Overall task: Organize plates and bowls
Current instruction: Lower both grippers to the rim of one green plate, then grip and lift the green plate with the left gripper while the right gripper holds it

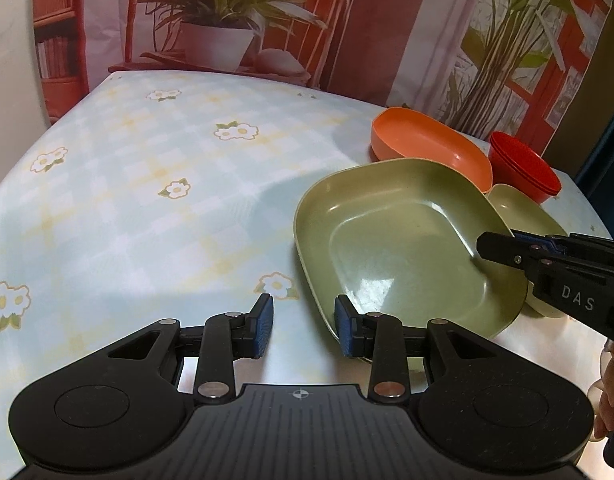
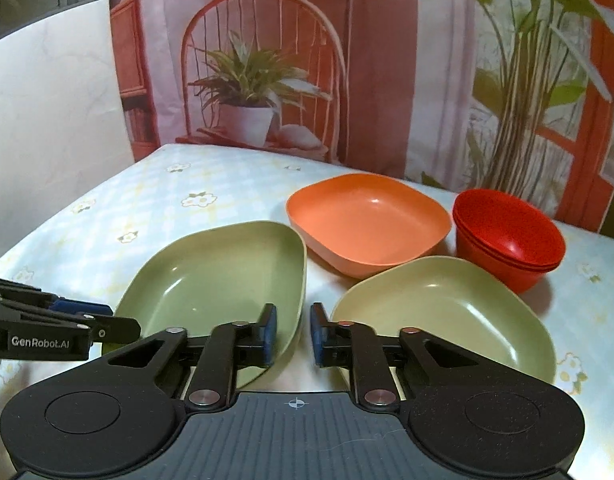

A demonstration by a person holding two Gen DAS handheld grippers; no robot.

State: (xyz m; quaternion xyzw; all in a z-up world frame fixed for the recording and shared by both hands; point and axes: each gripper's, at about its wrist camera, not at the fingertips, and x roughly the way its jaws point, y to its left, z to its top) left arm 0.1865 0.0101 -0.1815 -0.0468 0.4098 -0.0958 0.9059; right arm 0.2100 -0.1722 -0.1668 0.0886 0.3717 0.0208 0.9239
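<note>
A green square plate lies near the table's front. A second, paler green plate lies to its right. An orange square dish sits behind them, with a stack of red bowls at its right. My left gripper is open and empty, its right finger at the green plate's near-left rim. My right gripper is open and empty, over the gap between the two green plates; in the left wrist view its fingers reach over the green plate's right rim.
The table wears a pale blue checked cloth with daisies. A printed backdrop of a chair and potted plants hangs behind the far edge. A white wall stands at the left.
</note>
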